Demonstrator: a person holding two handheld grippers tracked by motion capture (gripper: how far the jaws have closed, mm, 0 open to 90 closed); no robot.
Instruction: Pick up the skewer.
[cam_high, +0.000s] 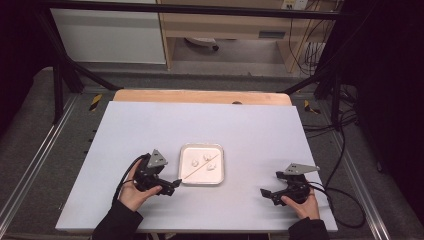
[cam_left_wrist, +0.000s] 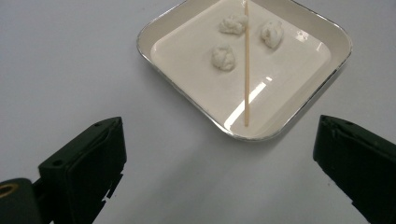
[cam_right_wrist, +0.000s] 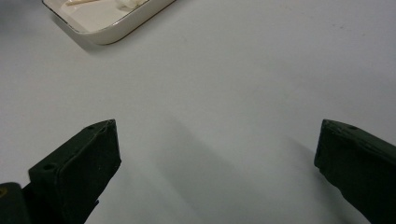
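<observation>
High view: your left gripper (cam_high: 172, 186) sits just beside the near-left corner of the square tray (cam_high: 218, 172) on the tabletop (cam_high: 150, 125); your right gripper (cam_high: 266, 193) is well apart, to the tray's right. The wooden stick (cam_high: 199, 169) lies in the tray, long axis diagonal, near-left to far-right, between three white lumps (cam_high: 194, 162).

Left gripper view: jaws spread wide, empty; stick (cam_left_wrist: 246, 65) runs straight away from you, near end by the rim.

Right gripper view: jaws spread, empty; tray corner (cam_right_wrist: 112, 32) at upper left.
</observation>
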